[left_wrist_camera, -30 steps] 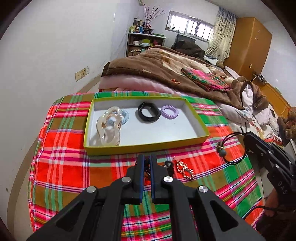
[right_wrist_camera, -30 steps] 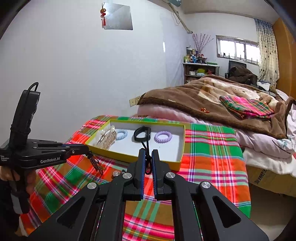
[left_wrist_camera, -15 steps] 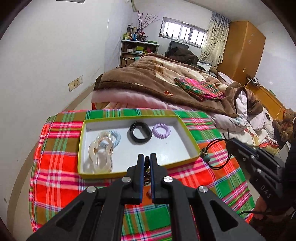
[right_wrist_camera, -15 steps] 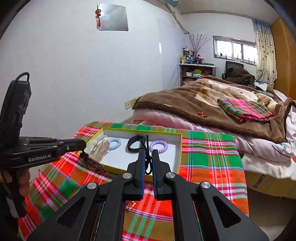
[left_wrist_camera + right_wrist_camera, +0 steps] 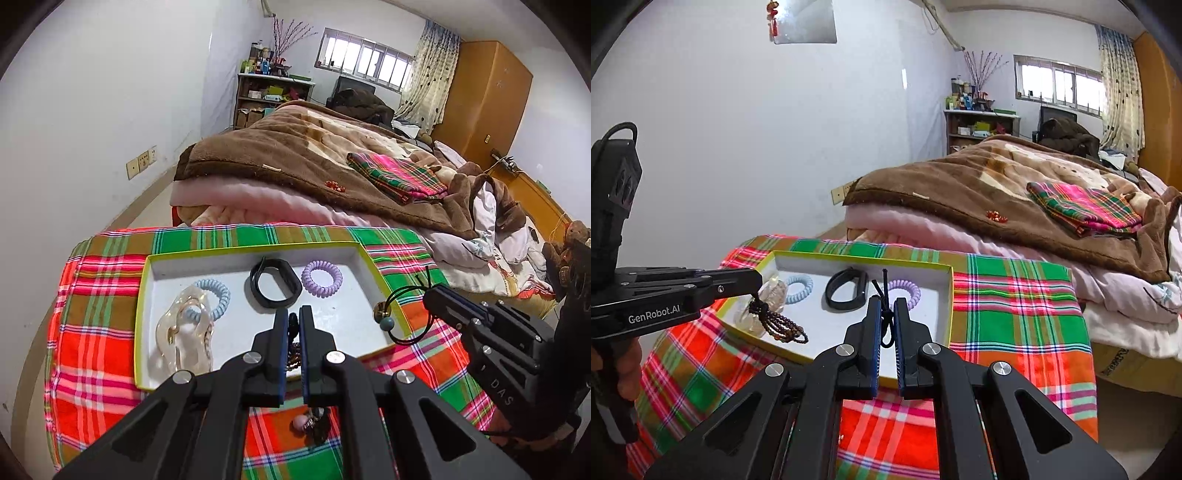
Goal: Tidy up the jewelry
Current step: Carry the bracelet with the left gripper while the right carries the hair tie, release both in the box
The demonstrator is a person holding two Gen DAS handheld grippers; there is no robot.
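A brown bead bracelet (image 5: 783, 325) is held pinched in the left tongs (image 5: 755, 282) above the tray (image 5: 951, 295); a black cord hair tie (image 5: 402, 314) is clamped in the right tongs (image 5: 886, 306) over the tray's edge.

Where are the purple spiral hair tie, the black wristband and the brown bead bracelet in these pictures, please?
purple spiral hair tie (image 5: 321, 278): left wrist view, on its coiled ring.
black wristband (image 5: 274, 288): left wrist view, on its band's right side.
brown bead bracelet (image 5: 783, 327): right wrist view, on the hanging bead strands.
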